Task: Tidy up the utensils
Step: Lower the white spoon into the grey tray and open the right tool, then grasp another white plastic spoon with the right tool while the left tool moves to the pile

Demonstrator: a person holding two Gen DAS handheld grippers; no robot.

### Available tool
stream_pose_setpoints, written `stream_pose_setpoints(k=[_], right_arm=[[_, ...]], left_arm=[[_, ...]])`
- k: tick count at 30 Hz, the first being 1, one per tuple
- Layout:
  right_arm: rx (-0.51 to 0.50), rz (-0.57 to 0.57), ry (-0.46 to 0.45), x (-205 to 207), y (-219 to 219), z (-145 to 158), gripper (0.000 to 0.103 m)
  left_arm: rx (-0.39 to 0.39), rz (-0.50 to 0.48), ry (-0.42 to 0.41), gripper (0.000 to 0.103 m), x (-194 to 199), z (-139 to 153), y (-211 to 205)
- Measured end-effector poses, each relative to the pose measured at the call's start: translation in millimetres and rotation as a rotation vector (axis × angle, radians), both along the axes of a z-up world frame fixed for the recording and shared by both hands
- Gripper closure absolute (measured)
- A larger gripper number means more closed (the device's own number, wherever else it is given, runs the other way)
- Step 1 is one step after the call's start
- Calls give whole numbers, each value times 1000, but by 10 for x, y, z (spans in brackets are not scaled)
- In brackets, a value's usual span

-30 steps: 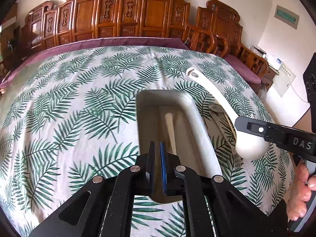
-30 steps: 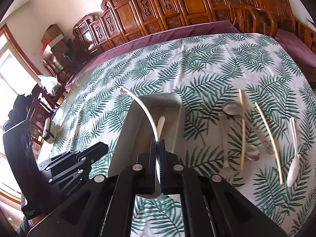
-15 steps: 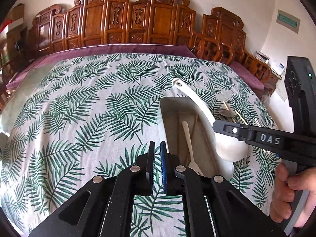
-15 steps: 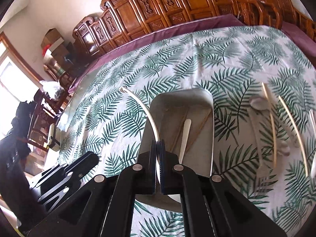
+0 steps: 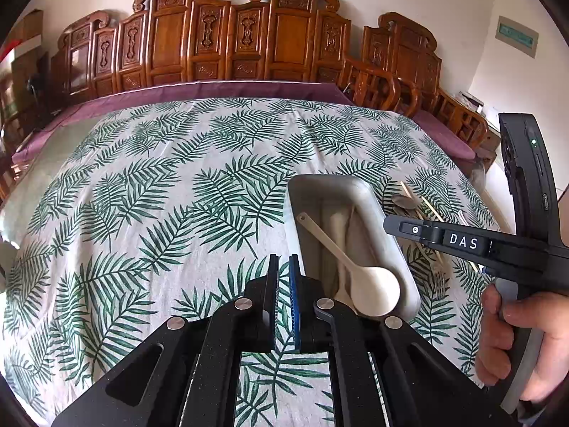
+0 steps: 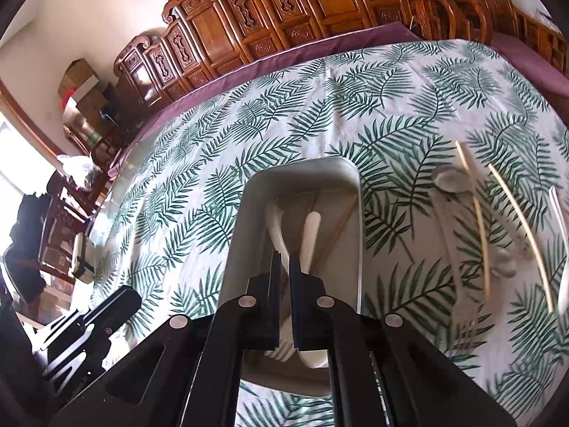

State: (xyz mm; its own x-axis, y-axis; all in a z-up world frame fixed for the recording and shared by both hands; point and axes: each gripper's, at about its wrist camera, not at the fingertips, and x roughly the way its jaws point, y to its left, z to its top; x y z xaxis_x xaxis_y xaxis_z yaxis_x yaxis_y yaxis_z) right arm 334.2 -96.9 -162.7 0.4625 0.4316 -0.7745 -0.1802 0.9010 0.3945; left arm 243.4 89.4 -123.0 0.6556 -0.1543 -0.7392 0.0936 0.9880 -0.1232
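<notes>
A grey oblong tray [image 5: 394,245] [image 6: 234,245] lies on the palm-leaf tablecloth. A large white ladle-shaped spoon [image 5: 370,288] [image 6: 275,224] lies loose inside it, beside a white fork handle [image 6: 309,238] and thin sticks. My right gripper [image 6: 283,267] hovers over the tray with its fingers slightly apart and empty; it shows from the side in the left wrist view [image 5: 419,229]. My left gripper [image 5: 283,274] is left of the tray, its fingers a narrow gap apart, holding nothing.
Right of the tray lie loose utensils: a metal spoon [image 6: 450,179], chopsticks [image 6: 476,213], a fork [image 6: 462,302] and a white spoon [image 6: 562,249]. Carved wooden chairs [image 5: 249,35] line the far table edge. A hand [image 5: 522,338] grips the right tool.
The right gripper let go of the white ladle spoon, which now lies in the tray. Both grippers' fingers have parted slightly. The left gripper shifted left of the tray.
</notes>
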Motion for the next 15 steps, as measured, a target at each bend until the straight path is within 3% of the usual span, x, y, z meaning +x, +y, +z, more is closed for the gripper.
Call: stream_pose_setpoints(k=[9,13,15], right_arm=[[-96,69,-111,-214,-402,179,96],[-159,82,-157,-354,-715,199,96],[-187,74,-173,-408,-934,193,96]], left_arm=[[-11,-42,-15,97,-67,59,-246],[-2,-75,-34,82,-127,90,-455],[7,-93,-38,81,-146,94,-564]])
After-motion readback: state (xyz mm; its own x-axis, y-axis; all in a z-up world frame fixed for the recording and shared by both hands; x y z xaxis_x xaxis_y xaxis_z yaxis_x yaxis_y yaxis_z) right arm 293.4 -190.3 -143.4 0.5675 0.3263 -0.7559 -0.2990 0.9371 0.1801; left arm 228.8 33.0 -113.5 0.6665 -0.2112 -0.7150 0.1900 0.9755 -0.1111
